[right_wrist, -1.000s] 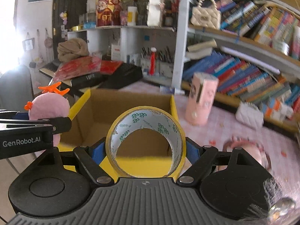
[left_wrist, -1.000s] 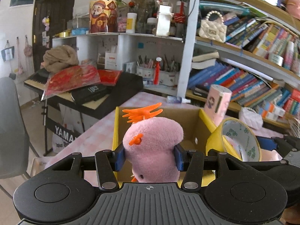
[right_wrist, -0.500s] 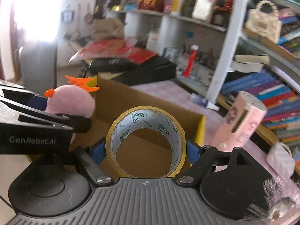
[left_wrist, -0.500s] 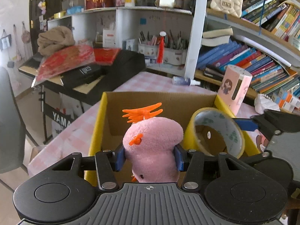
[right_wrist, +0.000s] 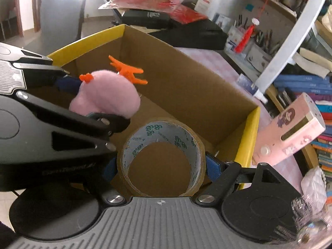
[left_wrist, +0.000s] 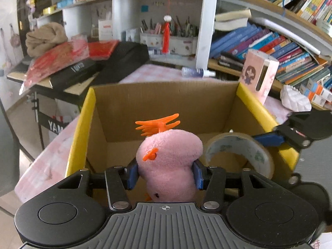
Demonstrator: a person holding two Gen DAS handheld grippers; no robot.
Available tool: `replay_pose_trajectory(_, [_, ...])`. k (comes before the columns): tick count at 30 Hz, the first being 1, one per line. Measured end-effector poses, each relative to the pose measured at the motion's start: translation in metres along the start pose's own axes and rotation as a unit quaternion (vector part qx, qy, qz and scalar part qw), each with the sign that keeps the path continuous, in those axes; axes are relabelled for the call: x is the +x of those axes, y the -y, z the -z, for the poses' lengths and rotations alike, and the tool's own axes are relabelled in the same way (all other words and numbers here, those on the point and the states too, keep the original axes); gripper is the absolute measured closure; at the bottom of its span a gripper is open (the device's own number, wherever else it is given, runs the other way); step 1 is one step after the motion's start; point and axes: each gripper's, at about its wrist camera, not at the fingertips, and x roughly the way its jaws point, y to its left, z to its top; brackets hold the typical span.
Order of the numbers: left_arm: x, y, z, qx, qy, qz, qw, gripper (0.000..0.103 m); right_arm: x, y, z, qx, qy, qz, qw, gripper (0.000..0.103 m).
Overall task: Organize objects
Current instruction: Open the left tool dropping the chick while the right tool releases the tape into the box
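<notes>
Fingers (left_wrist: 132,175) grip pink plush (left_wrist: 169,157) and tape roll (right_wrist: 161,155) over cardboard box (right_wrist: 186,83), pink case (right_wrist: 290,132) beside.

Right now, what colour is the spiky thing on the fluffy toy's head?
Orange, on a pink plush toy; clearest in the left wrist view.

Bookshelf (left_wrist: 276,47): packed with leaning books, behind the table.
Pen holders (left_wrist: 176,41): on a low shelf, a red tassel (left_wrist: 166,35) hanging in front.
Keyboard stand (left_wrist: 47,112): left, piled with black cases and red packets (left_wrist: 60,56).
Brown cloth (left_wrist: 45,38): bundled atop the pile.
</notes>
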Motion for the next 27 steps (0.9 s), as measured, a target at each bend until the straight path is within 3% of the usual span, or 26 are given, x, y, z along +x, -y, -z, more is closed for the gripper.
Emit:
replay_pose_trajectory(7, [0.008, 0.003, -0.007, 0.017, -0.005, 0.016, 0.9997, 0.053, -0.008, 0.0, 0.012, 0.044, -0.011, 0.024, 0.999, 0.021])
replay_pose_trajectory(16, [0.011, 0.003, -0.009, 0.02, -0.015, 0.023, 0.9994, 0.051, -0.004, 0.002, 0.007, 0.046, -0.017, 0.019, 0.999, 0.021])
replay_pose_trajectory(24, [0.003, 0.005, -0.007, 0.021, -0.005, 0.027, 0.9994, 0.037, -0.006, 0.003, 0.006, 0.039, 0.004, 0.029, 0.999, 0.02])
replay_pose_trajectory(27, [-0.009, 0.004, -0.008, 0.014, 0.009, 0.029, 0.9994, 0.027, -0.01, 0.004, 0.008, 0.044, 0.02, 0.039, 0.998, 0.019])
